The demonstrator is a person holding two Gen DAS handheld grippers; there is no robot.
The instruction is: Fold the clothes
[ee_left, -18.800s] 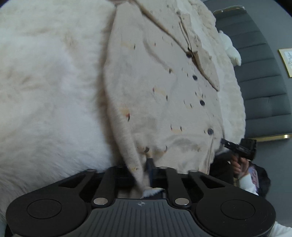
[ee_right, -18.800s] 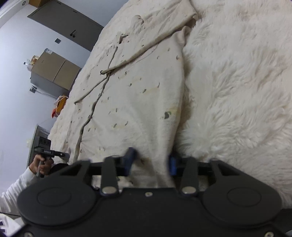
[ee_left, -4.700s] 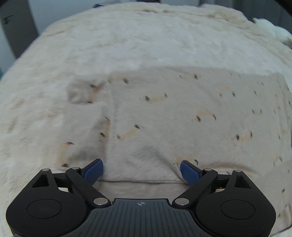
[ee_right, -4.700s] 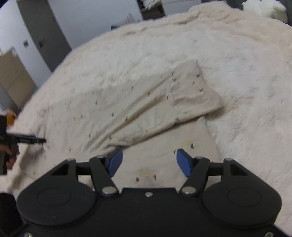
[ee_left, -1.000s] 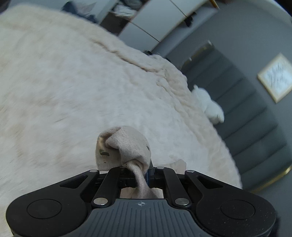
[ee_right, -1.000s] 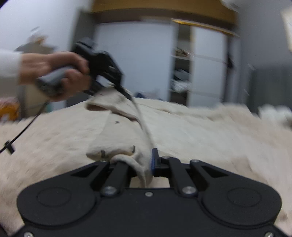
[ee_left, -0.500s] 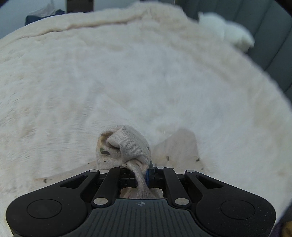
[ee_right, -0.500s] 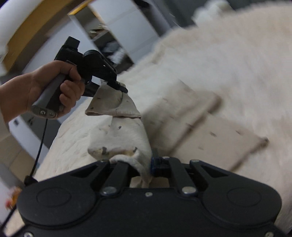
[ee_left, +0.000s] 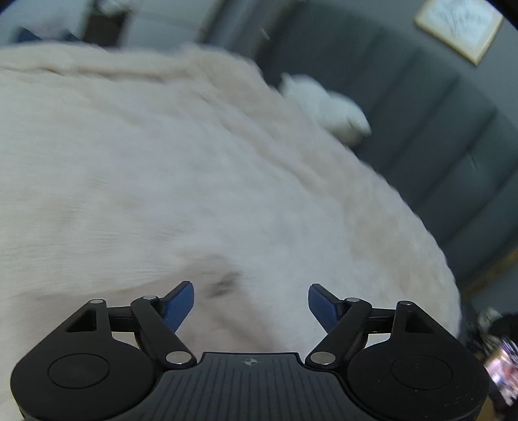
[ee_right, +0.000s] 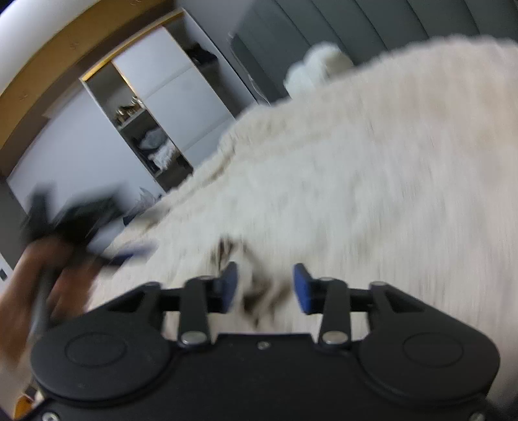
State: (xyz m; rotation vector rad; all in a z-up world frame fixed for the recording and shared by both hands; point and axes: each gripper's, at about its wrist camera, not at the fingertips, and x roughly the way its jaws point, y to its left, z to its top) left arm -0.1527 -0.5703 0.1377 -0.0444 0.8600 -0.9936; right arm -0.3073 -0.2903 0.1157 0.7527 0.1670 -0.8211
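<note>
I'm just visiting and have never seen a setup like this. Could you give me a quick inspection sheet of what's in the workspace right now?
Surface: cream fluffy blanket covering a bed.
Job's things: beige speckled garment lying on the blanket, blurred, between the right gripper's fingers but not pinched.
Clutter: white fluffy toy at the bed's far edge.
Grippers: left gripper opening, nothing pinched; right gripper opening, pads off the cloth.
Cables: nothing seen.
Surroundings: grey padded headboard, framed picture, open wardrobe shelves.
</note>
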